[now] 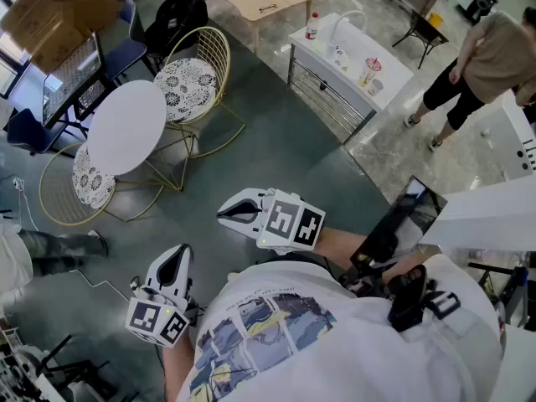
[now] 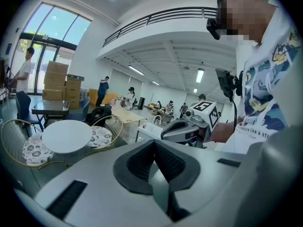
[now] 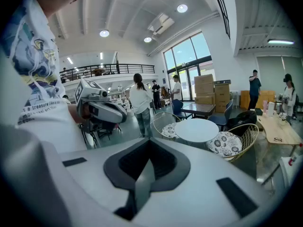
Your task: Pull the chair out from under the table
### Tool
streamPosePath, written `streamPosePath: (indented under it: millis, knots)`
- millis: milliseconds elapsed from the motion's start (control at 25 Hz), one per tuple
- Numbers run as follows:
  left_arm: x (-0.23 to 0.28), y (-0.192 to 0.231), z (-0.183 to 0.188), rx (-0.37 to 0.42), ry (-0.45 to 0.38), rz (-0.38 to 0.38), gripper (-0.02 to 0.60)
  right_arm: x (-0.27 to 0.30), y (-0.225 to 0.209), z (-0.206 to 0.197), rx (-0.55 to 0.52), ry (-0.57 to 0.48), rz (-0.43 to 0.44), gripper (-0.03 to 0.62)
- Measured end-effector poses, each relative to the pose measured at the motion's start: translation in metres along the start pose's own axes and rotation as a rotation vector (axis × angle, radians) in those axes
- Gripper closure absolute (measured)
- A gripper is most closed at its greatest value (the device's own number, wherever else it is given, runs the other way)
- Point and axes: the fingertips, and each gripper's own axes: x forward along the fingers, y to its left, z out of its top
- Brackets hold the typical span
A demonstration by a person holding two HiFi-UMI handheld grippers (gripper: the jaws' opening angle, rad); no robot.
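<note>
- Chair (image 1: 92, 182): seat tucked under white tabletop (image 1: 126, 128).
- Left gripper (image 1: 177, 254), right gripper (image 1: 224, 214): fingers clenched, empty, well apart from it.
- Handling: should grip wire backrest (image 1: 54, 199), draw straight out.

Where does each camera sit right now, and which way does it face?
Head view: on the person's head, facing steeply down at the round white table and the wire chairs; shows white shirt, left tongs, right tongs.
Left gripper view: on the left tongs, looking along their shut jaws toward the table; right tongs and shirt at right.
Right gripper view: on the right tongs, looking along shut jaws toward the table; left tongs and shirt at left.
Shared: all three see the table and chairs.
</note>
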Motion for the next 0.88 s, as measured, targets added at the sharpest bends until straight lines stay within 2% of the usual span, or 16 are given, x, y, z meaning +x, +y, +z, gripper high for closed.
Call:
streamPosePath:
  millis: [360,680,880]
  knots:
    - [-0.063,0.037,-0.017,-0.015,-0.031,0.043,0.572,0.061,0.041,0.025,-0.036,0.028,0.047,0.583]
    - [-0.133,0.083,-0.035,-0.035,-0.077,0.107,0.571,0.125,0.085,0.053,-0.077,0.011,0.043,0.576]
    - [-0.171,0.106,-0.062,-0.052,-0.074,0.173,0.571,0.161,0.108,0.061,-0.077,-0.04,0.06,0.456]
